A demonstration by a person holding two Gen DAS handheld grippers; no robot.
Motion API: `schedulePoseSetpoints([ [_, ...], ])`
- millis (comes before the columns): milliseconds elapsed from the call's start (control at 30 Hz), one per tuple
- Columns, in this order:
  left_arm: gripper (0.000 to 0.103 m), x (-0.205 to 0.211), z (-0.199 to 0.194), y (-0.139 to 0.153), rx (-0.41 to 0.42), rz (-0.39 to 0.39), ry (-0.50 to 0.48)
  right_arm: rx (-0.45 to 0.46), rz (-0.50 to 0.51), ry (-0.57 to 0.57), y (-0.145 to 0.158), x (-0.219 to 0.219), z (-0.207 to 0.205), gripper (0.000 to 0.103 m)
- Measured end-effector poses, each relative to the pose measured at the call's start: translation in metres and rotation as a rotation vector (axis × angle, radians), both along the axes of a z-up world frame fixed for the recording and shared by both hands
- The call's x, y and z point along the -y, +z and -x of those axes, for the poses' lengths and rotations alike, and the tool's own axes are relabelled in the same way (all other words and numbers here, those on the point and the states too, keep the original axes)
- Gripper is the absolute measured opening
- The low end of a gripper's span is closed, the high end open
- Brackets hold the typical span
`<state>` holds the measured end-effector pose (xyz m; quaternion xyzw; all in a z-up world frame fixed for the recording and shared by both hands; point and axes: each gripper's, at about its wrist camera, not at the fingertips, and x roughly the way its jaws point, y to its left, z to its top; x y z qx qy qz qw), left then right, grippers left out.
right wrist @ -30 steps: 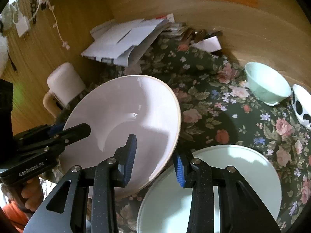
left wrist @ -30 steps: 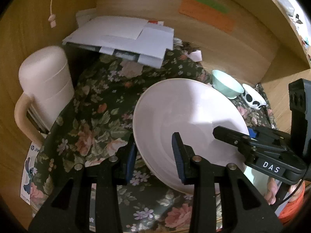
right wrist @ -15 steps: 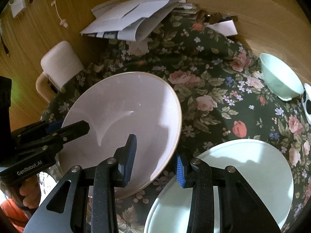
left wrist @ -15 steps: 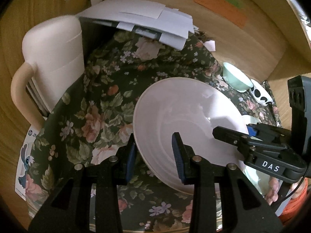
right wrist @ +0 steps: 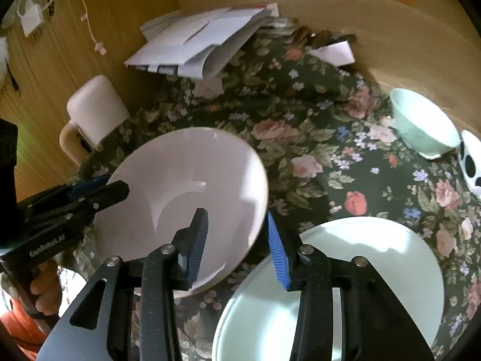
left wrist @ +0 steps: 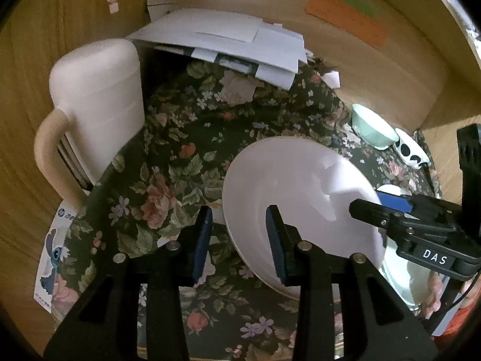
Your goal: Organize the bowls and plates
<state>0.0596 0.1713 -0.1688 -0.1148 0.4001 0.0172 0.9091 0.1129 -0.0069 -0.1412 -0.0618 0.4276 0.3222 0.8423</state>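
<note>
A large white plate [left wrist: 300, 198] is held tilted above the flowered cloth, and it also shows in the right wrist view [right wrist: 186, 192]. My left gripper [left wrist: 239, 236] straddles its left rim, jaws apart. My right gripper [right wrist: 237, 240] straddles its right rim, jaws apart; it also shows in the left wrist view [left wrist: 378, 207]. A pale green plate [right wrist: 360, 270] lies flat at the lower right. A mint bowl [right wrist: 424, 126] and a black-spotted white bowl [right wrist: 470, 159] stand at the far right.
A cream mug [left wrist: 96, 105] with a handle stands at the left by the wooden wall. A pile of white papers [left wrist: 222, 39] lies at the back. The flowered cloth [left wrist: 180, 156] covers the table. Wooden walls close in the back and left.
Both grippers and the white plate have moved left, toward the mug and away from the green plate. The plate now hangs lower over the cloth. The jaws look the same width.
</note>
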Motion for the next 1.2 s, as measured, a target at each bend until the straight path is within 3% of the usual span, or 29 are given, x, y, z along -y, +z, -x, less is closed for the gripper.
schedulePoseSetpoints([
  [267, 0.055, 0.01, 0.005, 0.034, 0.092, -0.055, 0.021, 0.107, -0.041, -0.06, 0.031, 0.033, 0.003, 0.051],
  [500, 0.078, 0.04, 0.005, 0.066, 0.189, -0.106, -0.02, 0.201, -0.052, -0.152, 0.059, 0.075, -0.004, 0.058],
  [667, 0.083, 0.063, -0.006, 0.076, 0.213, -0.109, -0.055, 0.25, -0.044, -0.215, 0.074, 0.106, -0.012, 0.062],
  [767, 0.085, 0.077, -0.015, 0.081, 0.22, -0.109, -0.07, 0.269, -0.044, -0.257, 0.079, 0.124, -0.019, 0.07],
  [1000, 0.094, 0.107, -0.043, 0.088, 0.232, -0.123, -0.103, 0.249, -0.035, -0.338, 0.075, 0.157, -0.049, 0.084],
  [1200, 0.097, 0.13, -0.073, 0.085, 0.21, -0.144, -0.139, 0.195, -0.029, -0.373, 0.06, 0.171, -0.084, 0.085],
])
